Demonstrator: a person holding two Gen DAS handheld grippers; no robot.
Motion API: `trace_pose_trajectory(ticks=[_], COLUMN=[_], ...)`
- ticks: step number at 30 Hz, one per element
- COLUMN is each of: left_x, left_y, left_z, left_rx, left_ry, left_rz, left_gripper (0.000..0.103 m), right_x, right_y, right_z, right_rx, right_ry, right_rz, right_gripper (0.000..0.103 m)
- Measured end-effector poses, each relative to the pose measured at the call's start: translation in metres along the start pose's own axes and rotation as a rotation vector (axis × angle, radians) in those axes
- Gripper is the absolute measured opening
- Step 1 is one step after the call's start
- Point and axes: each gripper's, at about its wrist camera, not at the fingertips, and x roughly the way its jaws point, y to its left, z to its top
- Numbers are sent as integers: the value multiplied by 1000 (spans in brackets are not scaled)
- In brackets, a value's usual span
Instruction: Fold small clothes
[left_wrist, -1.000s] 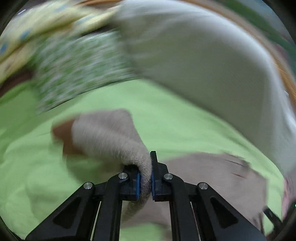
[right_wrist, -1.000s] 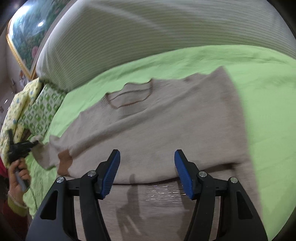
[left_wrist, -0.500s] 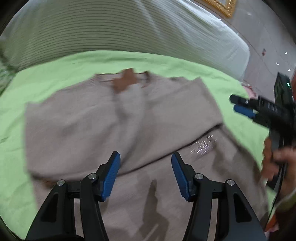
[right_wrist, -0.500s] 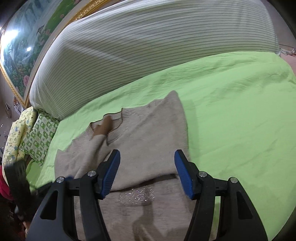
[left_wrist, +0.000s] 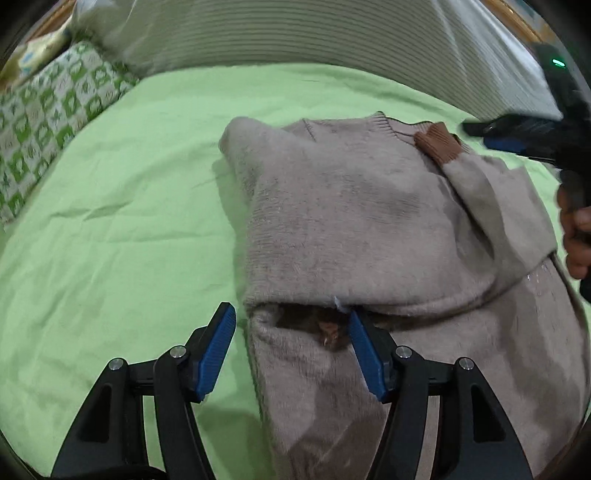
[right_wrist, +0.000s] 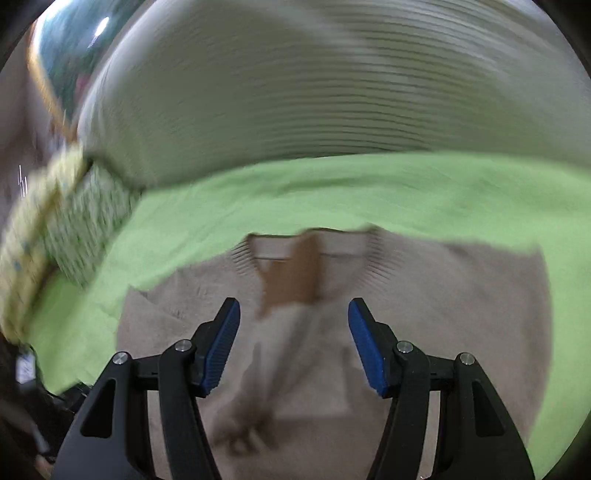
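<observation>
A green bedsheet (left_wrist: 122, 229) covers the bed from edge to edge, with a long striped bolster (left_wrist: 332, 40) along its far edge and a green-patterned pillow (left_wrist: 48, 122) at the far left corner. On the sheet, toward the right side of the bed, lies the beige sweater (left_wrist: 351, 221), neckline toward the bolster; its left side is already turned in over the body, and one sleeve runs diagonally across the chest so that its brown cuff (left_wrist: 437, 142) rests at the collar. It is a soft, thick knit, light but limp: it will sag and drag on the sheet rather than hold a crease, so it wants lifting at doubled edges, not at a single layer. The folded-over edge forms a pocket near the bed's near edge, a fair place to pinch, with the opposite shoulder or hem corner for the other tool. The left gripper (left_wrist: 290, 347) hovers right at that pocket with its fingers spread wide, gripping nothing. The right gripper (right_wrist: 293, 343) hangs over the sweater's chest, its fingers likewise spread and empty; that view is smeared with motion blur, so whether it touches the knit is hard to tell.
</observation>
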Motion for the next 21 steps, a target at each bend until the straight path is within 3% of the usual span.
trace_pose_trajectory(ticks=[2, 5, 6, 7, 10, 11, 14, 15, 17, 19, 21], left_x=[4, 12, 13, 14, 13, 13, 14, 14, 15, 15, 15], left_y=[-5, -6, -4, -1, 0, 0, -2, -3, -5, -5, -2], left_z=[2, 0, 0, 0, 1, 1, 1, 2, 1, 1, 1], left_rx=[17, 4, -10, -25, -50, -52, -59, -63, -66, -72, -102], left_ry=[-4, 25, 25, 27, 32, 33, 36, 37, 41, 40, 46], left_rz=[14, 44, 38, 34, 34, 39, 51, 48, 49, 62, 60], left_gripper=[63, 65, 65, 65, 63, 63, 63, 63, 63, 63, 64], right_x=[34, 65, 69, 68, 31, 1, -61, -68, -75, -60, -46], right_y=[37, 55, 51, 42, -13, -40, -112, -130, -167, -190, -206], right_z=[3, -5, -7, -7, 0, 0, -24, -35, -65, -95, -121], right_rx=[-155, -297, -304, -278, -22, 99, 374, 433, 531, 602, 677], right_ry=[79, 106, 108, 103, 19, -66, -261, -280, -287, -199, -104], right_rz=[-177, -332, -346, -347, -171, -71, 73, 70, 63, 114, 101], right_gripper=[62, 58, 30, 12, 10, 10, 10, 10, 10, 12, 15])
